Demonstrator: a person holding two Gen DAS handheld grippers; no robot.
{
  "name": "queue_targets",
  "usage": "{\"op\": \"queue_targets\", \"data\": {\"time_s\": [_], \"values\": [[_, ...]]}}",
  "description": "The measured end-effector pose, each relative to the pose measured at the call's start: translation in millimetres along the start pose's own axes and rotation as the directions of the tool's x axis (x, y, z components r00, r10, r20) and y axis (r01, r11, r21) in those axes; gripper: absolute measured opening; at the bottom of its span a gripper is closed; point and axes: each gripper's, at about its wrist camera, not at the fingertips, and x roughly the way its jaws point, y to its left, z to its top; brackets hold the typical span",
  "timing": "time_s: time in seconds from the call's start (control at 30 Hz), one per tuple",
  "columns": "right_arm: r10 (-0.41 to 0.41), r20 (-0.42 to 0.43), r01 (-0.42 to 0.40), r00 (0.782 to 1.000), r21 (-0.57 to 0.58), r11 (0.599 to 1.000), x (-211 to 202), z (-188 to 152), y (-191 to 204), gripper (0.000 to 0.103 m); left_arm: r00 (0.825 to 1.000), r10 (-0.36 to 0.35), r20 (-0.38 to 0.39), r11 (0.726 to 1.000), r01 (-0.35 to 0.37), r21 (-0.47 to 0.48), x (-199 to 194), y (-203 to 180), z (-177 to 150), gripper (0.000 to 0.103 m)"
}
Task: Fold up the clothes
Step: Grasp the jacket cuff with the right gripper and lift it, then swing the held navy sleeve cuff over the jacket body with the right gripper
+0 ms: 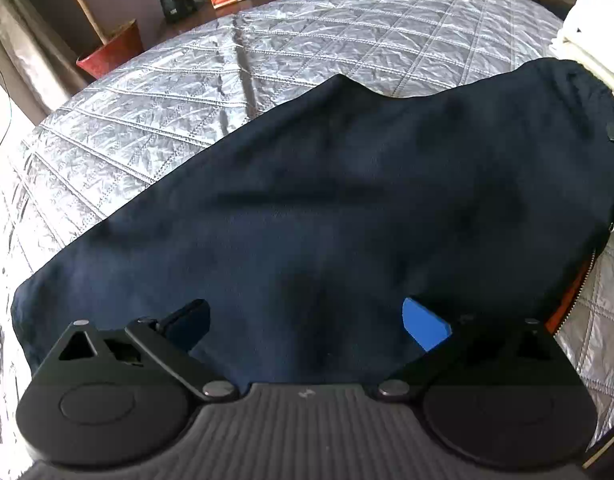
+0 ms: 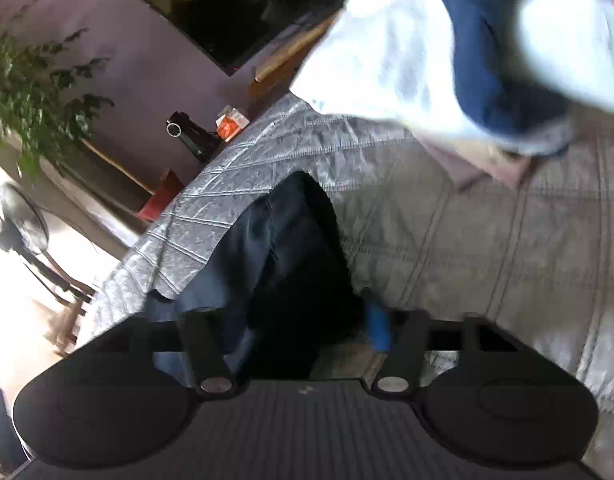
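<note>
Left claw (image 1: 307,320) spread wide, low over the near hem of the navy garment (image 1: 327,200), nothing pinched. Garment lies flat on the quilted bed (image 1: 307,40), long axis running left-near to right-far across the left claw's view; zipper edge (image 1: 583,280) at the right end. Right claw (image 2: 291,324) blurred, fingers apart, dark cloth between them; can't tell if it grips. White and blue pile (image 2: 447,48) beyond on the bed. Left claw is nearer the hem's middle; garment lies straight ahead of it.
</note>
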Motion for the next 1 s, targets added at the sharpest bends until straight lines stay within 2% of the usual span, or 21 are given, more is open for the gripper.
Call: {"op": "queue_targets", "data": {"time_s": [0.17,0.2,0.23,0.3,0.37,0.4,0.47,0.5,0.57,0.67,0.87,1.0], "values": [[0.111,0.040,-0.117,0.993,0.211,0.970,-1,-5,-28,0.049,1.000,-0.004,0.003,1.000,0.004,0.001,0,1,0,0.103],[0.119,0.040,-0.126,0.992,0.264,0.956,-2,-3,-32,0.051,1.000,-0.005,0.004,1.000,0.005,0.001,-1,1,-1,0.103],[0.118,0.043,-0.126,0.992,0.333,0.934,-5,-1,-37,0.059,1.000,-0.007,0.006,1.000,0.007,-0.002,0,1,-1,0.103],[0.133,0.070,-0.150,0.989,0.438,0.887,-13,-6,-46,0.061,1.000,-0.011,0.013,1.000,0.011,-0.008,0,2,-2,0.103],[0.144,0.085,-0.167,0.986,0.515,0.841,-19,-13,-53,0.061,1.000,-0.010,0.016,1.000,0.010,-0.012,0,2,-2,0.103],[0.139,0.069,-0.154,0.988,0.537,0.830,-16,-15,-52,0.055,1.000,-0.008,0.017,1.000,0.008,-0.011,0,1,-2,0.103],[0.123,0.049,-0.129,0.991,0.570,0.812,-10,-19,-50,0.054,1.000,-0.004,0.018,1.000,0.004,-0.005,0,-1,-2,0.103],[0.103,0.056,-0.117,0.993,0.568,0.815,-7,-19,-46,0.054,1.000,-0.004,0.018,1.000,0.004,-0.002,0,-1,-2,0.103],[0.063,0.045,-0.077,0.997,0.514,0.854,5,-12,-34,0.054,1.000,-0.009,0.016,1.000,0.009,-0.002,0,0,-1,0.103],[0.055,0.039,-0.067,0.998,0.459,0.886,24,-4,-21,0.060,1.000,-0.013,0.019,1.000,0.013,-0.005,1,1,-2,0.103],[0.038,0.047,-0.055,0.998,0.458,0.887,35,2,-15,0.061,1.000,-0.016,0.025,1.000,0.017,-0.009,1,1,-4,0.103],[0.027,0.049,-0.046,0.998,0.462,0.886,40,6,-12,0.073,0.999,-0.024,0.028,1.000,0.024,-0.015,1,3,-4,0.103]]}}
